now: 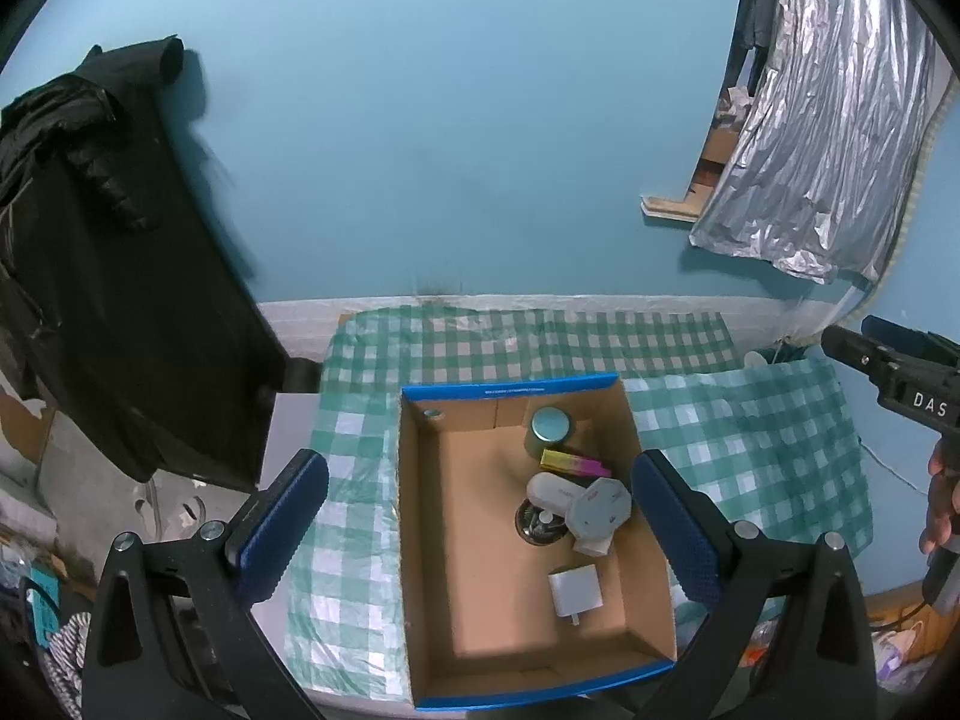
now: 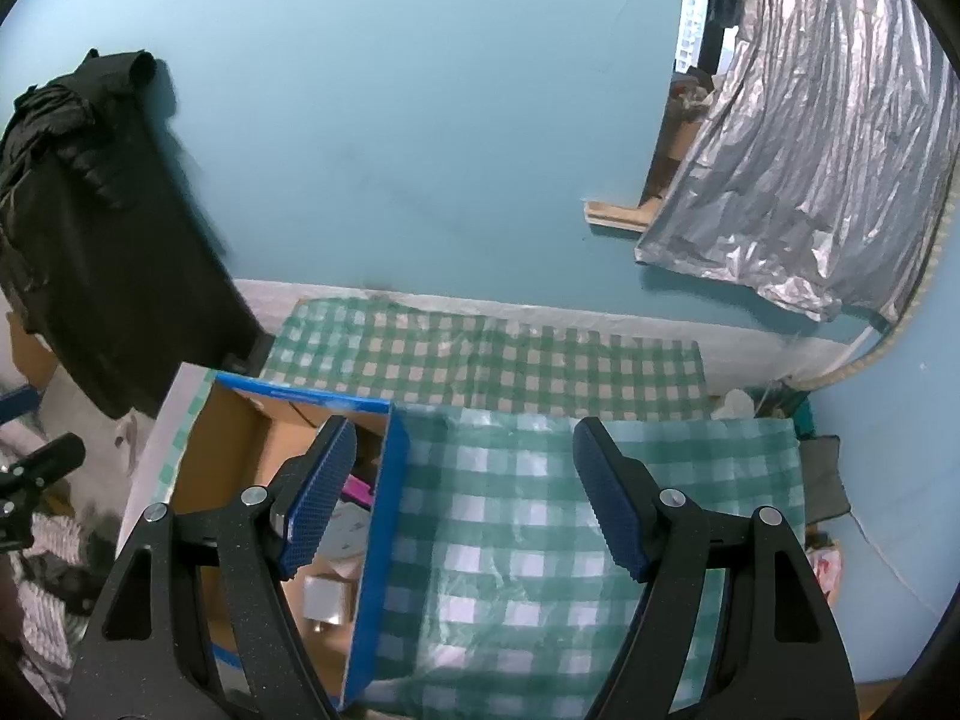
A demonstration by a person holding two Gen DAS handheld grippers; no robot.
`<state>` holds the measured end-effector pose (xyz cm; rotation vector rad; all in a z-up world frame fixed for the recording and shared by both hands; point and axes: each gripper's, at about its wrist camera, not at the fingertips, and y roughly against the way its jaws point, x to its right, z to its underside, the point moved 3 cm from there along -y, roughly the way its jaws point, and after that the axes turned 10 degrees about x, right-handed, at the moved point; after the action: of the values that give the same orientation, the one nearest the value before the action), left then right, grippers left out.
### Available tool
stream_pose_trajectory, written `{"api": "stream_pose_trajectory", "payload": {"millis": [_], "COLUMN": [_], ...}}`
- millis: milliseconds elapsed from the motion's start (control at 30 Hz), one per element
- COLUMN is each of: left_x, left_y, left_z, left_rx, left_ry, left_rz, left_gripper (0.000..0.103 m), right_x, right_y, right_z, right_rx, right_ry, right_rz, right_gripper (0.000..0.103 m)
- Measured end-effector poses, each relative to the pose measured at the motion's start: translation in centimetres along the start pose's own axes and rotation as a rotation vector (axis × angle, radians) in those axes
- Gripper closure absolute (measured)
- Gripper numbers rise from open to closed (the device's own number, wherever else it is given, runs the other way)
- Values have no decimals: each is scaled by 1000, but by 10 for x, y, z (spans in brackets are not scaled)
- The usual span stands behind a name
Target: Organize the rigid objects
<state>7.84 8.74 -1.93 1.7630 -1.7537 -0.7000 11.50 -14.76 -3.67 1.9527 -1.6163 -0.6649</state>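
My left gripper [image 1: 480, 531] hangs above the cardboard box [image 1: 480, 618] with its jaws spread wide and nothing between the blue pads [image 1: 282, 531]; they straddle the box from above without touching it. My right gripper [image 2: 465, 495] is parted too and holds nothing, its left pad over the box's blue right wall [image 2: 381, 516], its right pad over the checked cloth [image 2: 516, 540].

The things I am sorting lie inside the box, bunched toward its right side. A small white charger block [image 1: 575, 588] lies alone nearest me. Beyond it a white octagonal piece [image 1: 599, 507] leans against a white rounded case [image 1: 549, 491], and both partly cover a dark round metal thing [image 1: 540, 525]. Further back a pink and yellow packet [image 1: 573, 463] lies flat, and behind it a tin [image 1: 549, 429] stands upright near the far wall.

The box sits on the green and white checked cloth, which covers the table up to the blue wall [image 1: 420, 120]. A black jacket [image 1: 90, 240] hangs at the left, crinkled silver foil [image 1: 810, 150] at the upper right. From the left camera, my right hand [image 1: 939, 504] shows at the right edge.
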Motion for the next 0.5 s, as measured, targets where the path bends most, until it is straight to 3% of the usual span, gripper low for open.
{"api": "stream_pose_trajectory", "payload": {"millis": [500], "left_x": [10], "left_y": [0], "left_z": [7], "left_rx": [-25], "left_ry": [-9], "left_rz": [-11], "left_gripper": [1], "right_x": [11], "right_y": [5], "right_z": [3], "right_rx": [-12], "right_ry": [5], "right_rz": [24], "right_gripper": [29]}}
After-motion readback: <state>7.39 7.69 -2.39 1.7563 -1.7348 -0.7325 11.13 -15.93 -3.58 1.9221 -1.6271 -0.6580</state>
